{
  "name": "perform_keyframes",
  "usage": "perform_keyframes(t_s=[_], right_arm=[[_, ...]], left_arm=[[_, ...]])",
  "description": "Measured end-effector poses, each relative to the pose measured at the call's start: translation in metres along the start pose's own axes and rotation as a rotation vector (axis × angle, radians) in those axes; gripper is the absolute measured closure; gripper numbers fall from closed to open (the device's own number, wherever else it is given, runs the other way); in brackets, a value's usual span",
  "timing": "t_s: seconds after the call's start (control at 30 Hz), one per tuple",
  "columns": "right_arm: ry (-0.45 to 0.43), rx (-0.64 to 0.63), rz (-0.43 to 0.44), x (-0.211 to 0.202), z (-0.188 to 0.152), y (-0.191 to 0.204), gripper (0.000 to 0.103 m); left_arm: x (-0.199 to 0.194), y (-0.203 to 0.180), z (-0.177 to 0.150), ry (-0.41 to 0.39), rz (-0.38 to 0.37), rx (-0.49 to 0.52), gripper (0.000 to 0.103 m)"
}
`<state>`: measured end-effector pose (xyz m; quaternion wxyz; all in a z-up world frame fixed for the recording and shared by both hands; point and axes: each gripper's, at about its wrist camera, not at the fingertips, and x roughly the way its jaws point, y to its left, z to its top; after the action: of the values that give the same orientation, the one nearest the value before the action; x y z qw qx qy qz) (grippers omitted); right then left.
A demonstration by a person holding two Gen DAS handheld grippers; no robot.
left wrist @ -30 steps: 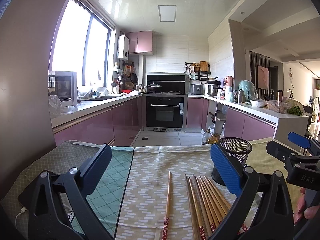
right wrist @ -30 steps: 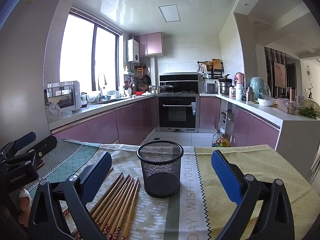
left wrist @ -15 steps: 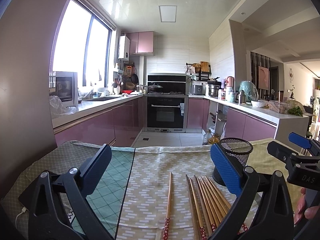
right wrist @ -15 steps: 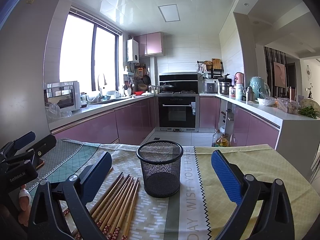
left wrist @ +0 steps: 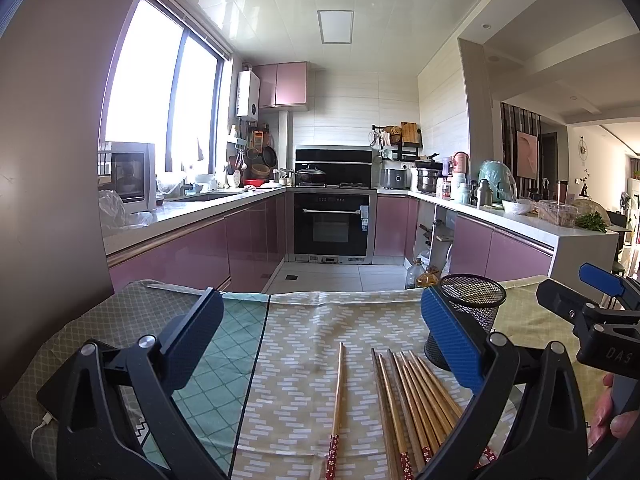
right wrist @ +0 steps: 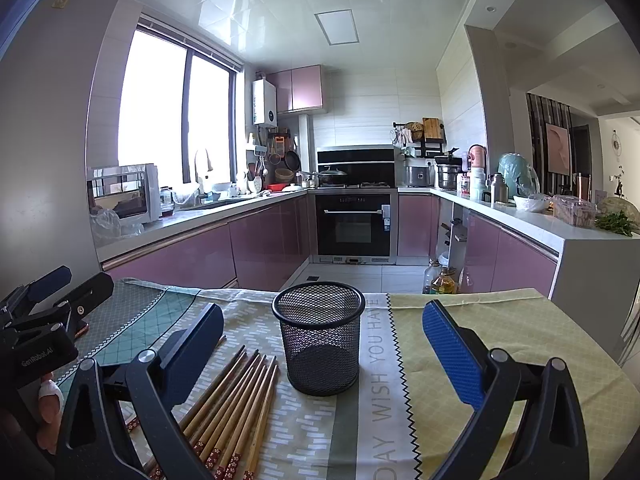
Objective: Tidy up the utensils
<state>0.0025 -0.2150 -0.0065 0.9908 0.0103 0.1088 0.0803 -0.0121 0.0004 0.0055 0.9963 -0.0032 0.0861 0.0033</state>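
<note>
Several wooden chopsticks (left wrist: 412,400) with red patterned ends lie in a bundle on the tablecloth, and one single chopstick (left wrist: 338,392) lies apart to their left. The bundle also shows in the right wrist view (right wrist: 236,404). A black mesh cup (right wrist: 320,344) stands upright and empty, right of the bundle; it also shows in the left wrist view (left wrist: 474,312). My left gripper (left wrist: 320,344) is open and empty above the chopsticks. My right gripper (right wrist: 322,348) is open and empty, with the cup between its fingers in view.
The table is covered with a patterned cloth (right wrist: 500,340) in green, beige and yellow. A phone with a white cable (left wrist: 46,420) lies at the table's left edge. Beyond the far table edge is a kitchen with purple cabinets (left wrist: 240,240) and an oven (left wrist: 332,224).
</note>
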Motion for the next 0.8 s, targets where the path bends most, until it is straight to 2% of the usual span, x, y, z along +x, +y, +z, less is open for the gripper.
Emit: perform_keyframes(t_s=[0.8], right_arm=[[0.004,0.006,0.006,0.0015,-0.0001,-0.0005,0.007]], left_arm=[[0.0001,0.0004,-0.0010,0.004,0.003,0.003,0.006]])
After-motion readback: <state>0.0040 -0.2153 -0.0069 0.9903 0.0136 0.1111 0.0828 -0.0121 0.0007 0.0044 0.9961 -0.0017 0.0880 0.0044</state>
